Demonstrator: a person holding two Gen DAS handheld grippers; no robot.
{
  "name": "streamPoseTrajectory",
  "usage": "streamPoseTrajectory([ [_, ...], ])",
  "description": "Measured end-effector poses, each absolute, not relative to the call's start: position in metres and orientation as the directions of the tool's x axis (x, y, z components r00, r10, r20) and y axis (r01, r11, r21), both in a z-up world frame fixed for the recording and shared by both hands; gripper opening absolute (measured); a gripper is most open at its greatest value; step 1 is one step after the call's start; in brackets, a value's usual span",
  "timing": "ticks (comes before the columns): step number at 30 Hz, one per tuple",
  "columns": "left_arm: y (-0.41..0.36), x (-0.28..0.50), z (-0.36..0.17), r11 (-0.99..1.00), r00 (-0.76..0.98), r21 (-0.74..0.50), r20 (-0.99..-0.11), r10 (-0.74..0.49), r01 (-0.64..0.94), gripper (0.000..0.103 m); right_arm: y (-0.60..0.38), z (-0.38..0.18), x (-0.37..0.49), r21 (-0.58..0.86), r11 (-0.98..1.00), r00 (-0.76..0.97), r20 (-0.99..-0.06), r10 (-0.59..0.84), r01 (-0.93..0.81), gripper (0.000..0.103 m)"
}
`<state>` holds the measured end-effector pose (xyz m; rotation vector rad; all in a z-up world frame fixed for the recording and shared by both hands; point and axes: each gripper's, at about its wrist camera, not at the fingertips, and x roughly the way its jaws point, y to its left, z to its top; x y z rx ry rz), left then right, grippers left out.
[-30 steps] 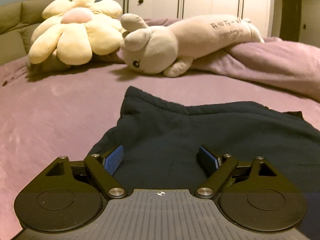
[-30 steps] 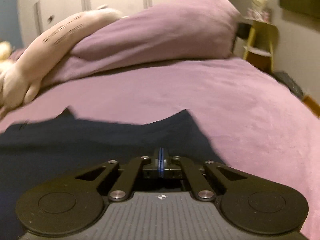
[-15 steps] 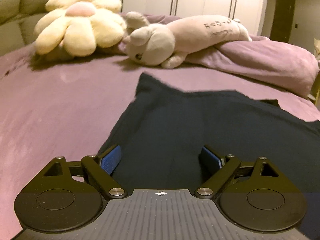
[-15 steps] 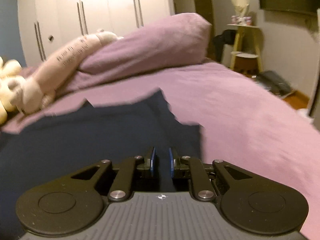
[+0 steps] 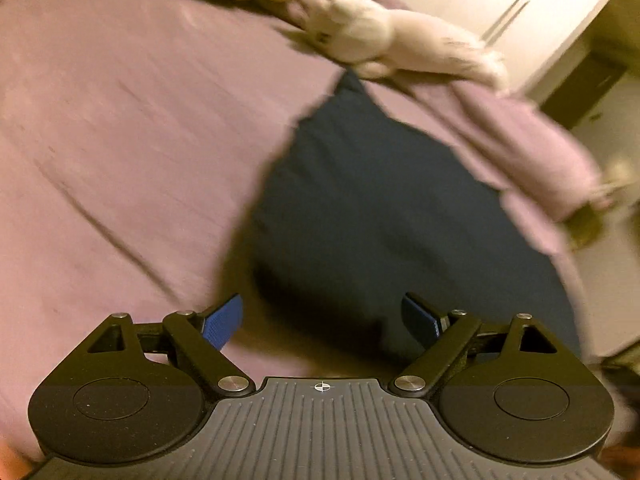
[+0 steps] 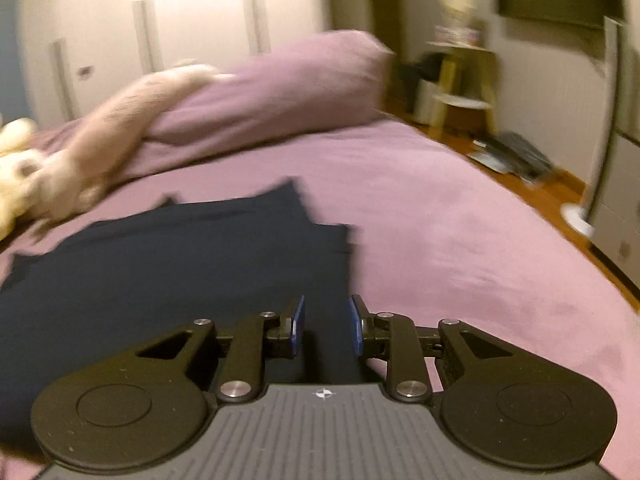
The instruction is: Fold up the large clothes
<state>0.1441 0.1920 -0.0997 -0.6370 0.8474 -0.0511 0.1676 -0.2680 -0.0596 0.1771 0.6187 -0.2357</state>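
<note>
**Both grippers free above a dark garment on the bed**

The left gripper (image 5: 322, 322) stands wide apart, holding nothing, over the near edge of the navy garment (image 5: 360, 208). The right gripper (image 6: 325, 326) is parted by a narrow gap, empty, with the garment's (image 6: 180, 256) right edge beneath it. The cloth lies flat on the purple bedsheet (image 6: 460, 216). Beyond it rest a long plush toy (image 5: 384, 36) and a bunched purple duvet (image 6: 272, 84); white wardrobe doors (image 6: 180, 20) stand farthest.
</note>
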Motion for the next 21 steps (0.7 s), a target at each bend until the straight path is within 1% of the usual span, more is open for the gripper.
streamPoseTrajectory([
  [1, 0.194, 0.147, -0.103, 0.785, 0.670, -0.591, -0.661, -0.339, -0.186, 0.091, -0.256, -0.059, 0.169, 0.100, 0.968, 0.795, -0.594, -0.128, 0.230, 0.024],
  [2, 0.195, 0.151, -0.106, 0.766, 0.665, -0.616, -0.652, -0.364, -0.184, 0.092, -0.242, -0.060, 0.172, 0.109, 0.977, 0.796, -0.600, -0.081, 0.181, 0.024],
  [4, 0.197, 0.162, -0.114, 0.746, 0.652, -0.629, -0.664, -0.367, -0.220, 0.092, -0.218, -0.062, 0.173, 0.136, 0.986, 0.790, -0.613, 0.005, 0.099, 0.024],
  [6, 0.203, 0.172, -0.124, 0.708, 0.640, -0.657, -0.666, -0.383, -0.259, 0.092, -0.193, -0.063, 0.176, 0.157, 0.988, 0.789, -0.608, 0.091, 0.007, 0.023],
  [9, 0.213, 0.180, -0.138, 0.621, 0.654, -0.723, -0.633, -0.416, -0.305, 0.095, -0.159, -0.066, 0.177, 0.130, 0.989, 0.782, -0.608, 0.135, -0.070, 0.023],
  [13, 0.225, 0.190, -0.150, 0.537, 0.686, -0.774, -0.591, -0.424, -0.335, 0.093, -0.125, -0.071, 0.187, 0.148, 0.982, 0.765, -0.616, 0.186, -0.120, 0.023],
  [15, 0.228, 0.194, -0.154, 0.520, 0.698, -0.788, -0.575, -0.427, -0.330, 0.087, -0.113, -0.075, 0.193, 0.141, 0.980, 0.757, -0.624, 0.196, -0.137, 0.023],
  [16, 0.229, 0.197, -0.154, 0.521, 0.694, -0.785, -0.580, -0.427, -0.335, 0.079, -0.109, -0.078, 0.197, 0.135, 0.981, 0.748, -0.634, 0.195, -0.142, 0.023],
  [17, 0.232, 0.199, -0.155, 0.518, 0.689, -0.788, -0.579, -0.436, -0.334, 0.072, -0.105, -0.083, 0.200, 0.121, 0.982, 0.738, -0.648, 0.189, -0.145, 0.023],
  [20, 0.237, 0.202, -0.149, 0.481, 0.704, -0.827, -0.525, -0.479, -0.289, 0.062, -0.097, -0.094, 0.205, 0.090, 0.985, 0.726, -0.667, 0.170, -0.149, 0.023],
  [21, 0.238, 0.201, -0.146, 0.468, 0.720, -0.846, -0.490, -0.492, -0.256, 0.062, -0.097, -0.093, 0.205, 0.088, 0.985, 0.725, -0.667, 0.169, -0.149, 0.023],
])
